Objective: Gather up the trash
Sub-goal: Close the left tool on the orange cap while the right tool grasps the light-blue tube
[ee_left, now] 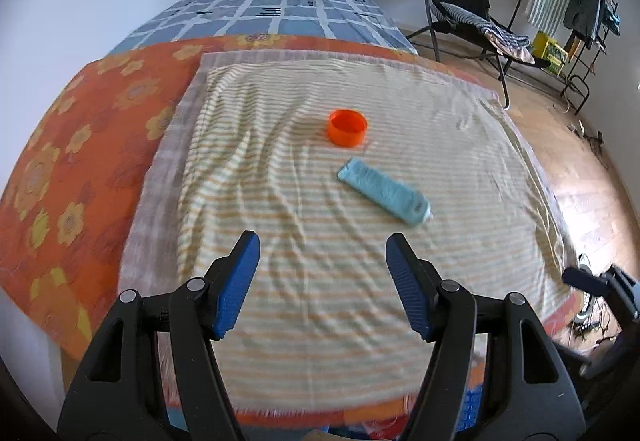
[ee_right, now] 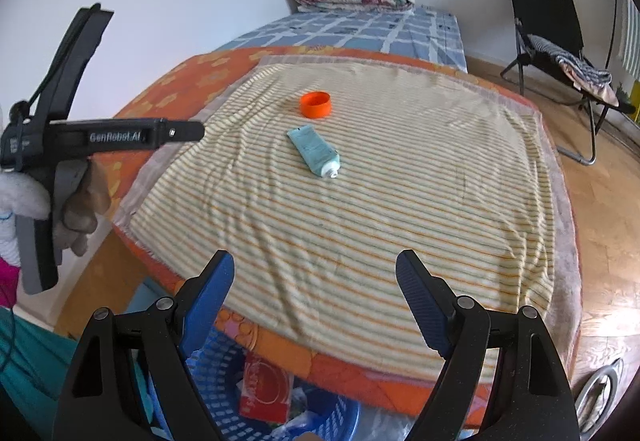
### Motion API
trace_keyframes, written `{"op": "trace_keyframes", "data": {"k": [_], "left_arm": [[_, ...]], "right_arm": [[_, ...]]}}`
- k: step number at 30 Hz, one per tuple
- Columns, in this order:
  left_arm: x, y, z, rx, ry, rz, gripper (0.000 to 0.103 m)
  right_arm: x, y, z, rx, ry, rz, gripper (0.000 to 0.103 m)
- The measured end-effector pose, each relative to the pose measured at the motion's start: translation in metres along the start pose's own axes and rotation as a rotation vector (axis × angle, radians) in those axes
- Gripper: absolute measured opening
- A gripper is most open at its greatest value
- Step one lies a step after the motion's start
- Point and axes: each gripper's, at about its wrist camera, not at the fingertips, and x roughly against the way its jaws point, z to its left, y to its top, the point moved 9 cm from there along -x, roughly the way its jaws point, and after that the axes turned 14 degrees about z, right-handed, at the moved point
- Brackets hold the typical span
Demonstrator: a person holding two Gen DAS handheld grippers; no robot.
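The left gripper hangs with jaws spread wide and empty above the near half of the striped cloth. A teal tube lies ahead and slightly right of it, and an orange cap just beyond the tube. The right gripper is likewise released near the cloth's front edge, with a blue basket of trash below it; both items are well ahead of it.

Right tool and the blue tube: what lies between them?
Only bare striped towel lies between the right tool and the blue tube, seen in the right wrist view.
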Motion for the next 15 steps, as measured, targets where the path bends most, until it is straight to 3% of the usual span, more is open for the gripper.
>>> {"op": "trace_keyframes", "data": {"k": [15], "left_arm": [[-0.079, 0.076, -0.017, 0.012, -0.047, 0.014, 0.068]], "right_arm": [[-0.063, 0.046, -0.005, 0.065, 0.044, 0.035, 0.083]]}}
